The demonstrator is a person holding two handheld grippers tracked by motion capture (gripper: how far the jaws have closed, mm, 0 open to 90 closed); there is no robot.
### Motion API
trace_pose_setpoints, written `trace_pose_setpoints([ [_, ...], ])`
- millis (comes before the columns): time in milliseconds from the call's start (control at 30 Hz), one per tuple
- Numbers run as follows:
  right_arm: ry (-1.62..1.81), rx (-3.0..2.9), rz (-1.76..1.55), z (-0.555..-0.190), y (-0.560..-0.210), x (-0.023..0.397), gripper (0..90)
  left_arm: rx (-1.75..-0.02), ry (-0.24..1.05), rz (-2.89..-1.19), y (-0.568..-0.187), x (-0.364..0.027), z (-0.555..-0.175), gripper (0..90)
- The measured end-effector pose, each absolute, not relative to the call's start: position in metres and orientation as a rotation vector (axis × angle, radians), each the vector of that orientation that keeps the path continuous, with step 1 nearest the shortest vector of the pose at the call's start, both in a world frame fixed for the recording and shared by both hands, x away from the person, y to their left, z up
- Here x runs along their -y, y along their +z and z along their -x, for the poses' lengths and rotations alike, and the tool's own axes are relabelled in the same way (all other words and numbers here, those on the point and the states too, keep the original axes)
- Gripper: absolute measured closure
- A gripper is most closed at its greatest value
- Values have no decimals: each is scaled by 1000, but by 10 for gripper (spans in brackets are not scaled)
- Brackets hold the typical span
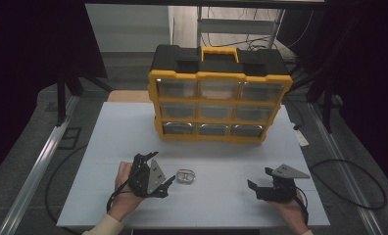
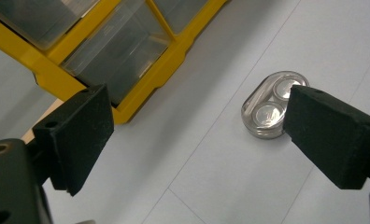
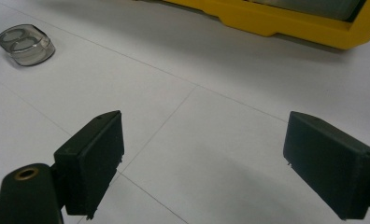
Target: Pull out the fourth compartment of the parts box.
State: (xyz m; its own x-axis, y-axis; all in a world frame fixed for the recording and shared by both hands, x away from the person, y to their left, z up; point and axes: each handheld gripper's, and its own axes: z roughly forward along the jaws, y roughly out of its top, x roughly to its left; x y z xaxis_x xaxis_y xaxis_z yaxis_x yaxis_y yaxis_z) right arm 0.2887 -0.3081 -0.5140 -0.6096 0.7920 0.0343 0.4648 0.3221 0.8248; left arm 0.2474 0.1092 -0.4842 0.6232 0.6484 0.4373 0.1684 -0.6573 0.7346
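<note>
White tabletop (image 1: 109,147) bears clear case (image 1: 185,176) holding two discs; both grippers gape empty.

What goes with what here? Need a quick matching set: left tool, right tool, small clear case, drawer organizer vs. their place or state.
Things:
1. left tool
2. right tool
3. small clear case
4. drawer organizer

Places or states:
A. yellow frame, drawers shut, far side of the table
B. open, right beside the case
C. flat on the table, two round metal pieces inside
D. open, off to the right, apart from the case

Pairs: 1-B, 2-D, 3-C, 4-A
</note>
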Motion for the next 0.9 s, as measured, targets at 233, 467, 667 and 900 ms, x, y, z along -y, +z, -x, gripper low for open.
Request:
trace_pose_setpoints([
  [233, 1190, -2220, -1115, -289, -514, 308, 132, -618, 959, -2194, -484, -107, -248, 98],
  [467, 1193, -2214, -1116, -288, -513, 308, 132, -603, 954, -2202, -484, -104, -250, 98],
  [667, 1191, -2216, -1118, -288, -514, 309, 133, -591, 970, -2212, -484, -103, -251, 99],
  [900, 1186, -2216, -1118, -288, -514, 309, 133, -569, 1008, -2228, -484, -100, -253, 100],
])
